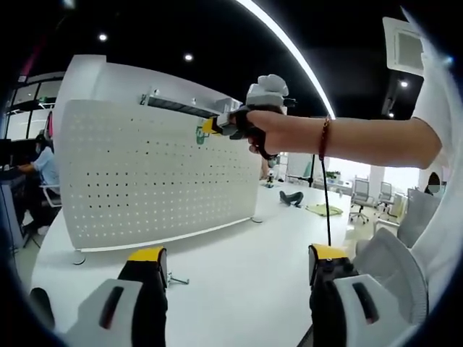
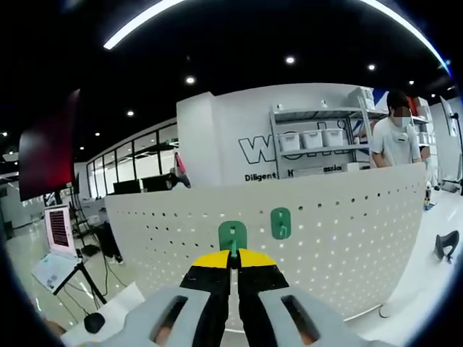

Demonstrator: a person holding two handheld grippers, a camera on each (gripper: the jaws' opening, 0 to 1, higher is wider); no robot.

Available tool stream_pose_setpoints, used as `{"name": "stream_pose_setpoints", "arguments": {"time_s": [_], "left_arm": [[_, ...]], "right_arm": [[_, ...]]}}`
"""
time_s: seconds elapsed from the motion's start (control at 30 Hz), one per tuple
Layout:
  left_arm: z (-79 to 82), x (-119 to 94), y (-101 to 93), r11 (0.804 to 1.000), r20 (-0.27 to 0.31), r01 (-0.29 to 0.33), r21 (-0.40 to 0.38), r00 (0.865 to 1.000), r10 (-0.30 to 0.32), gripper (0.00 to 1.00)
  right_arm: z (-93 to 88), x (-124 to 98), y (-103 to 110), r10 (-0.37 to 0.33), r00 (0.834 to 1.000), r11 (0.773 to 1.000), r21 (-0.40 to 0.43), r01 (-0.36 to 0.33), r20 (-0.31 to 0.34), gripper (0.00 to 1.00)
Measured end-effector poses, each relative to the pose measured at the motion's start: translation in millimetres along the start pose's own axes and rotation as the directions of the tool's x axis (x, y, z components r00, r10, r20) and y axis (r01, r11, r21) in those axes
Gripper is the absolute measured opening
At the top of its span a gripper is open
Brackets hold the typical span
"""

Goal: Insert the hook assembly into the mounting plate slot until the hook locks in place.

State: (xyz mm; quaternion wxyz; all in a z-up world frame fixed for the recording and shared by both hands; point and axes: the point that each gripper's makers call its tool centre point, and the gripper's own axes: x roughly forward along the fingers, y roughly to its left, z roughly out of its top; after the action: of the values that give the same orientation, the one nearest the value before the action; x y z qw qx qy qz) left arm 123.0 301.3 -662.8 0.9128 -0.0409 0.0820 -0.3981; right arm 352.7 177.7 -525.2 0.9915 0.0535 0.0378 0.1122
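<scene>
Pegboard (image 2: 347,238) upright on the white table (image 1: 246,282), curving across both views. Two green plates on its face, near the top edge: one plate (image 2: 232,235) straight ahead of the right gripper (image 2: 233,269), second plate (image 2: 281,223) just beside it, slightly higher. Right gripper's yellow-tipped fingers (image 2: 213,260) pinched nearly together on a thin hook (image 2: 233,251), tip at the lower part of the near plate. In the left gripper view, same gripper (image 1: 217,126) up at the pegboard's top edge, held by a hand (image 1: 271,130). Left gripper (image 1: 235,264) low over the table, in front of the pegboard, fingers (image 1: 147,254) spread wide, gripping nothing. Small metal part (image 1: 176,279) on the table below the pegboard, just beside the left finger.
</scene>
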Motion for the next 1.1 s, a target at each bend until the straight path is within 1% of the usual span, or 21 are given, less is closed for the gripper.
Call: {"name": "stream_pose_setpoints", "arguments": {"time_s": [0.23, 0.33, 0.4, 0.43, 0.5, 0.7, 1.1], "left_arm": [[-0.3, -1.0, 4.3, 1.000, 0.010, -0.009, -0.016, 1.000, 0.009, 0.82], [-4.3, -0.5, 4.3, 1.000, -0.009, -0.007, -0.013, 1.000, 0.007, 0.82], [-4.0, -0.7, 4.0, 1.000, -0.007, -0.007, -0.012, 1.000, 0.007, 0.82], [-4.1, -0.9, 5.4, 1.000, -0.001, -0.008, -0.022, 1.000, 0.008, 0.81], [-6.1, -1.0, 7.5, 1.000, -0.012, -0.013, -0.023, 1.000, 0.013, 0.81], [-2.4, -2.0, 12.5, 1.000, -0.002, -0.023, -0.019, 1.000, 0.023, 0.81], [-7.0, -8.8, 19.6, 0.999, -0.006, -0.043, -0.029, 0.999, 0.043, 0.81]], "right_arm": [[0.9, 8.0, -3.7, -0.025, 1.000, 1.000, -0.008, 0.025, 0.000, 0.01], [0.9, 11.9, -5.0, -0.033, 0.999, 0.999, -0.013, 0.033, -0.001, 0.01], [0.7, 13.6, -6.7, -0.037, 0.999, 0.999, -0.007, 0.037, -0.001, 0.01], [-0.2, 17.9, -7.9, -0.039, 0.999, 0.999, -0.005, 0.039, -0.004, 0.01], [-1.4, 20.5, -8.0, -0.038, 0.999, 0.999, -0.007, 0.038, -0.012, 0.01], [-1.3, 26.7, -7.6, -0.045, 0.999, 0.998, -0.038, 0.045, -0.020, 0.01], [5.7, 38.9, -9.1, -0.068, 0.998, 0.997, -0.026, 0.068, 0.002, 0.01]]}}
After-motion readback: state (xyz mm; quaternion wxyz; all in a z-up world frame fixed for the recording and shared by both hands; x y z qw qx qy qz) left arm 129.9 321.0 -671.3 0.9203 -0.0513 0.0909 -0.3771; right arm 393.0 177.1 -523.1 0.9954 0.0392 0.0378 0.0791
